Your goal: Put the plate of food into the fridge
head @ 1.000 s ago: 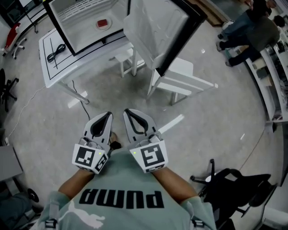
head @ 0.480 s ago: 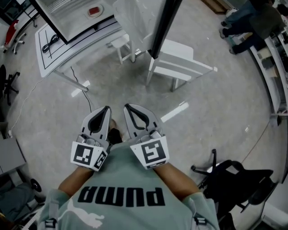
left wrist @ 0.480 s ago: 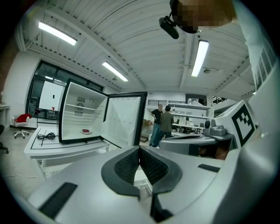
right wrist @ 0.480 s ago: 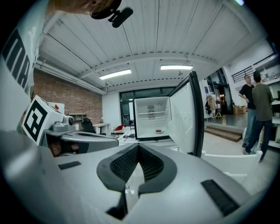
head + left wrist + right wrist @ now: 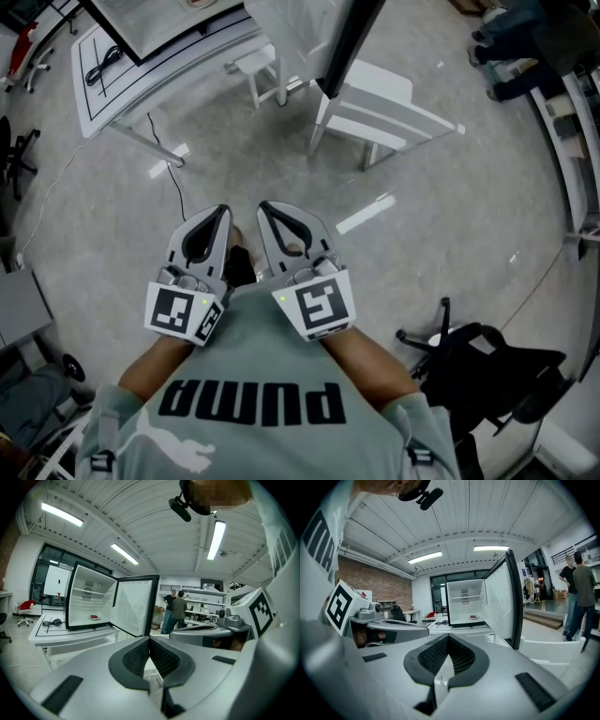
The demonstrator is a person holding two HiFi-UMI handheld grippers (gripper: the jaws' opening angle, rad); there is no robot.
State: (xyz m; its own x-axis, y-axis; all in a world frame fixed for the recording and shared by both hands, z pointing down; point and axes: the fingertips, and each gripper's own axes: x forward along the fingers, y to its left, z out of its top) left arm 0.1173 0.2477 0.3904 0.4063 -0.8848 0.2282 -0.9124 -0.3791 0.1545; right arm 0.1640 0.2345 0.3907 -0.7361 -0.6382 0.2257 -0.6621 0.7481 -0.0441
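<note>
- Set against the picture from a second earlier, the white table [image 5: 122,94] and the open white fridge with a black frame [image 5: 159,23] had slid up to the top edge of the head view. Only the fridge's lower corner was left in that view.
- The small white plate of red food [image 5: 94,617] had sat plainly inside the fridge in the earlier head view. By this moment it had all but left that view, though both gripper views showed it.
- The left gripper [image 5: 222,209] and the right gripper [image 5: 263,205] had stayed side by side against the person's pale green shirt [image 5: 253,375]. Their tips pointed forward over the grey floor [image 5: 450,225].
- The left gripper's jaws were pressed together with nothing between them, and the right gripper's jaws [image 5: 448,636] were likewise closed and empty.
- The plate lay flat on the bottom of the fridge compartment, below the shelf and well apart from both grippers.
- Being round, the plate had no long axis, and the red food was too small to tell which way it ran.
- The fridge's opening faced the grippers, and its door [image 5: 136,604] stood swung out at the right of the opening.
- A white chair [image 5: 375,103] stood just beside the table, under the door.
</note>
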